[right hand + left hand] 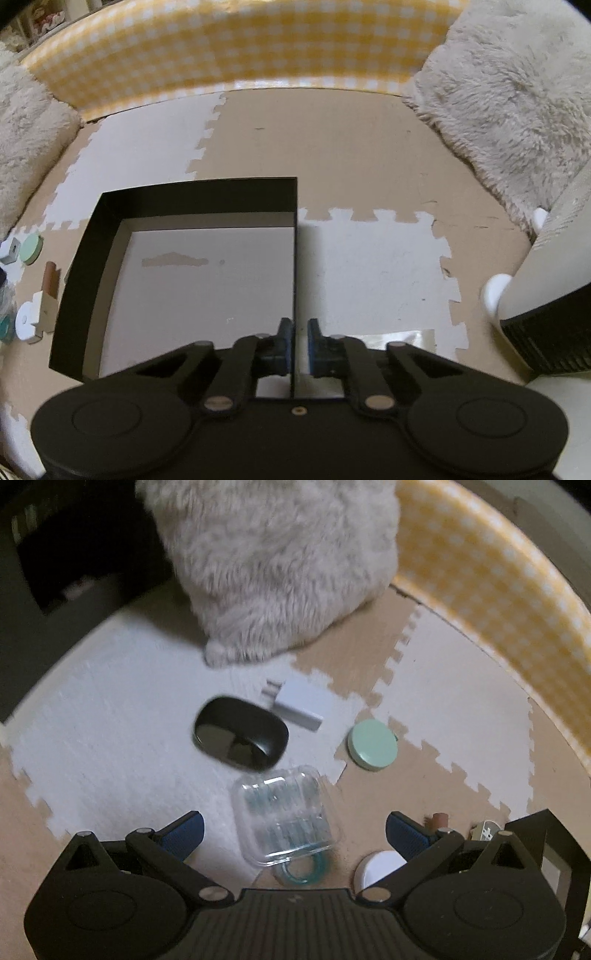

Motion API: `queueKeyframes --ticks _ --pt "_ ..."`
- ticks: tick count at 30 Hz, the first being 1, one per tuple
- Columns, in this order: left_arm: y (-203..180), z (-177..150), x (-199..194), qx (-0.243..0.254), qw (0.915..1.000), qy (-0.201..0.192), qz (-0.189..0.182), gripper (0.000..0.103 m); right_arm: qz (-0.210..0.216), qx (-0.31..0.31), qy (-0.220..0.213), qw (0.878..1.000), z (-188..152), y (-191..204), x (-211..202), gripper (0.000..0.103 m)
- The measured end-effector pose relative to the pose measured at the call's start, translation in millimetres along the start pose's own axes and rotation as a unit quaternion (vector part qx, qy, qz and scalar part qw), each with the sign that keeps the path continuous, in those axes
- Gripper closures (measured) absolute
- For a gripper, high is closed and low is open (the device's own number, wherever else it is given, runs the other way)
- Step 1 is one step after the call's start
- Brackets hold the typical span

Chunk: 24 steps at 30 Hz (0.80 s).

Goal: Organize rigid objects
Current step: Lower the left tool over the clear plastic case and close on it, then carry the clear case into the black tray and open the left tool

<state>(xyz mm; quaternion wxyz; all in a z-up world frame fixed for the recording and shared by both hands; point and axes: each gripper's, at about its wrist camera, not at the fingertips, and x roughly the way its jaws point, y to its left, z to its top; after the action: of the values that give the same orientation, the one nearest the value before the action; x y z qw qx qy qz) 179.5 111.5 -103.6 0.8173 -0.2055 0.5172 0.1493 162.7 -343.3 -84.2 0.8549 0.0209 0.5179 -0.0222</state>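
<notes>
between the widely spread blue pads (184,832) of the left claw (293,830) lies a clear plastic case (286,816), flat on the foam floor mat (110,746), with neither pad touching it. a teal ring (304,871) pokes out from under the case's near edge. just past the case, ahead of the claw and a little to its left, sits a glossy black oval mouse (240,734). a white charger plug (295,703) lies just beyond the mouse, touching or almost touching it. ahead and to the right of the claw rests a mint green round disc (373,744), apart from the others. close by the claw's right finger is a white round object (376,867), partly hidden by the finger. a fluffy cream cushion (273,565) stands farther ahead, and a yellow checked wall (491,587) curves to the right.

the right claw (295,339) is nearly closed, its pads on either side of the thin right wall of a black shallow box (88,258); whether they press the wall i cannot tell for sure, though only a slim gap shows on the right side. the box's pale floor stretches ahead and to the left of this claw. beyond the box's left wall, far to the claw's left, the mint disc and small white items lie on the mat.
</notes>
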Motion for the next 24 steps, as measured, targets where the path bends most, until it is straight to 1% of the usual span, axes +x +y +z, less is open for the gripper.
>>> queueKeyframes --ticks 4,8,9,12,15,17,20,21,24 --pt "-1 2 16 -0.018 0.9997 0.014 0.007 0.0 -0.002 -0.011 0.001 1.0 1 3 0 0.1" --pt "1 4 28 -0.039 0.9988 0.025 0.015 0.001 -0.001 -0.005 0.002 1.0 1 1 0 0.1" --pt "1 5 31 -0.041 0.9987 0.025 0.016 0.002 -0.002 -0.005 0.002 1.0 1 2 0 0.1" --pt "0 8 38 -0.04 0.9986 0.028 0.017 0.012 -0.005 -0.009 0.002 1.0 1 3 0 0.1" --pt "1 10 47 -0.053 0.9975 0.038 0.029 0.015 -0.003 -0.005 0.003 1.0 1 3 1 0.1" --pt "1 11 51 -0.057 0.997 0.043 0.03 0.017 -0.001 -0.003 0.004 1.0 1 2 1 0.1" --pt "-2 12 54 -0.052 0.9973 0.043 0.03 0.022 -0.001 -0.003 0.005 1.0 1 2 1 0.1" --pt "-3 12 54 -0.049 0.9974 0.043 0.031 0.026 -0.001 -0.004 0.006 1.0 1 2 1 0.1" --pt "-5 12 52 -0.041 0.9975 0.043 0.038 0.027 -0.002 -0.004 0.008 1.0 1 2 1 0.1"
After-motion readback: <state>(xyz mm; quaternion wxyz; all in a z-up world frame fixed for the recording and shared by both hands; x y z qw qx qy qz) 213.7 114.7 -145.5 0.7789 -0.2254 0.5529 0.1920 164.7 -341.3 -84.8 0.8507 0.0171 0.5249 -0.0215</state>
